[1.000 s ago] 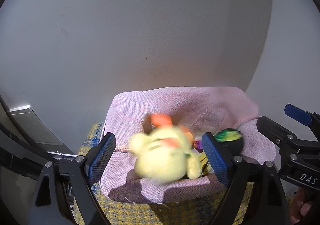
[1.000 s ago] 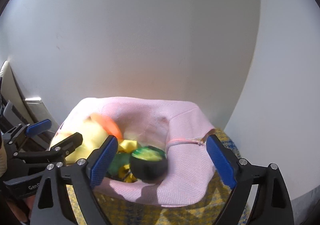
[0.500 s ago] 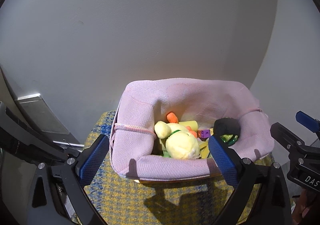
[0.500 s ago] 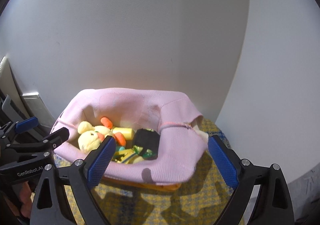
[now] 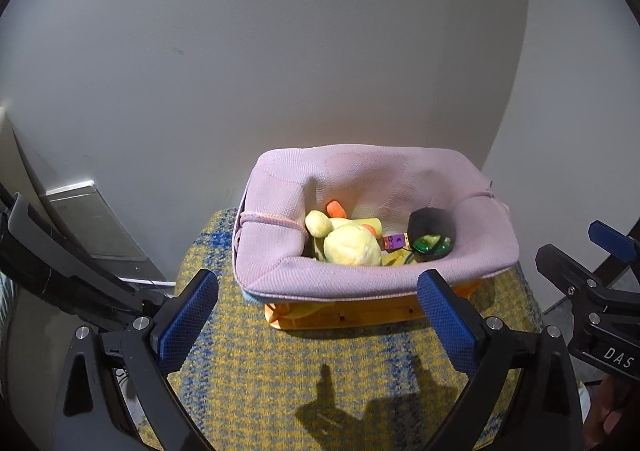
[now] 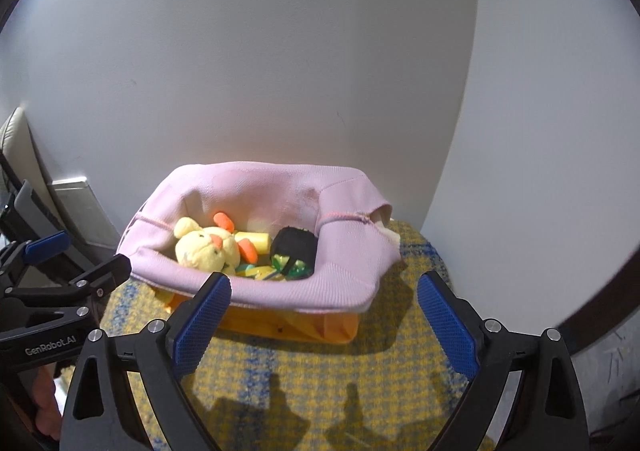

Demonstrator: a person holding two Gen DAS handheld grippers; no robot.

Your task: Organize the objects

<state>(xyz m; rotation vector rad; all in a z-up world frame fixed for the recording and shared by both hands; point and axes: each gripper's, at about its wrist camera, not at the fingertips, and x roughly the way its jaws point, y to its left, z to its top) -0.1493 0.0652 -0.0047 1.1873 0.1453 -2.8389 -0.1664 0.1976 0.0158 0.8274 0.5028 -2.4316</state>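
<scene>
A pink fabric-lined basket with an orange base stands against the wall on a yellow-and-blue woven surface. Inside lie a yellow plush duck, a black and green toy, a purple block and small yellow pieces. My left gripper is open and empty, in front of the basket. My right gripper is open and empty, also in front of it.
A grey wall rises directly behind the basket. A dark frame with a silver panel stands at the left. The right gripper's body shows at the right of the left wrist view. The woven surface extends in front of the basket.
Both grippers have pulled back from the basket. The plush duck, blurred between the left fingers a second ago, now lies still inside the basket.
</scene>
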